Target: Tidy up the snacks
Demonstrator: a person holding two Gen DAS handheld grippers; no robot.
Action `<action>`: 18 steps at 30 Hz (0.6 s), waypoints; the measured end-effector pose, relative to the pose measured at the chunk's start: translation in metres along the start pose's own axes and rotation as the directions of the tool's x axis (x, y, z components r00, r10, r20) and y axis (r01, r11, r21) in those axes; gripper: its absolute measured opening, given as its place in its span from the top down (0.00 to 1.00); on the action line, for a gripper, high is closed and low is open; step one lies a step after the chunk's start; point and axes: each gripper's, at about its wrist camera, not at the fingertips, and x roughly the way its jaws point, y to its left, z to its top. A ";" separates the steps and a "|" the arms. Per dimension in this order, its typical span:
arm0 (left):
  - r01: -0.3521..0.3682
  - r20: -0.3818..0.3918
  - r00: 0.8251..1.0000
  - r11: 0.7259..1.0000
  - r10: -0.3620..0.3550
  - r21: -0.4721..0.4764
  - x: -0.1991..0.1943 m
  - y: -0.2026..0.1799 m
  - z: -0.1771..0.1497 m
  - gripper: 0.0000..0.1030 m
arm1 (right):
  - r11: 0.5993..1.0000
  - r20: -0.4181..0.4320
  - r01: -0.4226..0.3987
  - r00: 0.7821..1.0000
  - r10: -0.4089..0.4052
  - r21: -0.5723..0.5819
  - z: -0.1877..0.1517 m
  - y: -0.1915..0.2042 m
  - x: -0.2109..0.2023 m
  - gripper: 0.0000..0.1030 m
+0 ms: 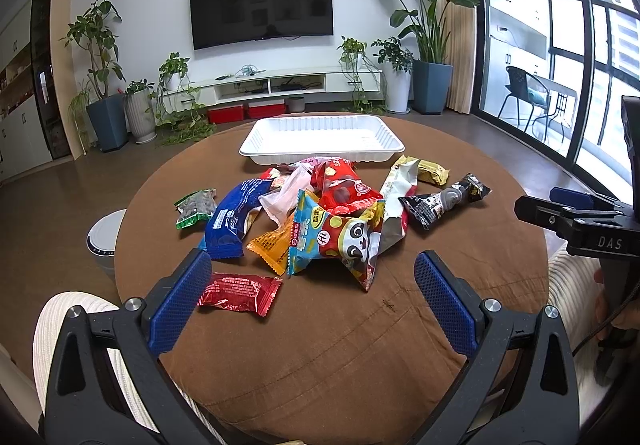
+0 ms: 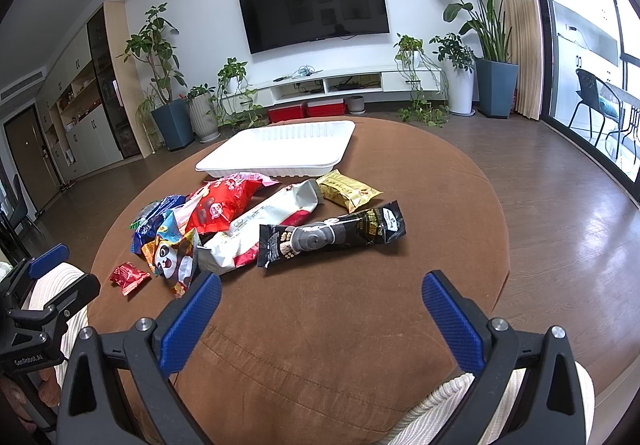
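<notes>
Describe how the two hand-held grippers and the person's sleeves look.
Both the left hand-held gripper and the right hand-held gripper have black plastic frames, silver screws and blue textured pads. The right one reads "DAS" on its side, with a black cable below. The sleeves are cream ribbed knit.

Bright daylight from the glass doors [image 1: 560,45], floor glare, soft shadows, sharp focus, strong fisheye edge-bending.

Place: home living room.
Far wall: wall-mounted television [image 1: 262,7] above a low white media console [image 1: 280,83].
Greenery: potted plants [image 1: 424,45] on both sides of the console.
Right side: sliding glass doors [image 1: 560,45] onto a balcony with a chair [image 1: 520,93].
Left side: built-in cabinets [image 2: 86,117].
Floor: dark wood planks [image 2: 540,181].
</notes>
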 end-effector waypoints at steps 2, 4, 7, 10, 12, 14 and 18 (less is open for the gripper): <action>0.000 0.000 1.000 1.000 0.000 0.000 0.000 0.000 0.000 0.00 | 1.000 0.000 -0.001 1.000 0.001 0.000 0.000 0.000 0.000 0.00; 0.001 0.000 1.000 1.000 -0.001 -0.002 0.000 0.001 0.000 0.00 | 1.000 -0.001 -0.002 1.000 0.002 0.001 0.001 0.000 0.000 0.00; 0.001 0.000 1.000 1.000 -0.001 -0.001 0.000 0.000 0.000 0.00 | 1.000 -0.004 -0.003 1.000 0.003 0.002 0.001 0.000 -0.001 0.00; -0.001 -0.004 1.000 1.000 0.001 -0.003 -0.001 0.002 -0.001 0.00 | 1.000 -0.010 -0.010 1.000 0.010 0.006 0.001 0.001 -0.001 0.00; -0.001 -0.004 1.000 1.000 0.001 -0.003 -0.001 0.003 -0.001 0.00 | 1.000 -0.014 -0.011 1.000 0.011 0.007 -0.002 0.001 0.003 0.00; -0.001 -0.005 1.000 1.000 0.001 -0.006 0.000 0.003 0.000 0.00 | 1.000 -0.018 -0.015 1.000 0.016 0.009 -0.002 0.002 0.005 0.00; -0.003 -0.010 1.000 1.000 0.003 -0.008 0.001 0.005 0.000 0.00 | 1.000 -0.032 -0.025 0.999 0.026 0.016 0.000 0.005 0.006 0.00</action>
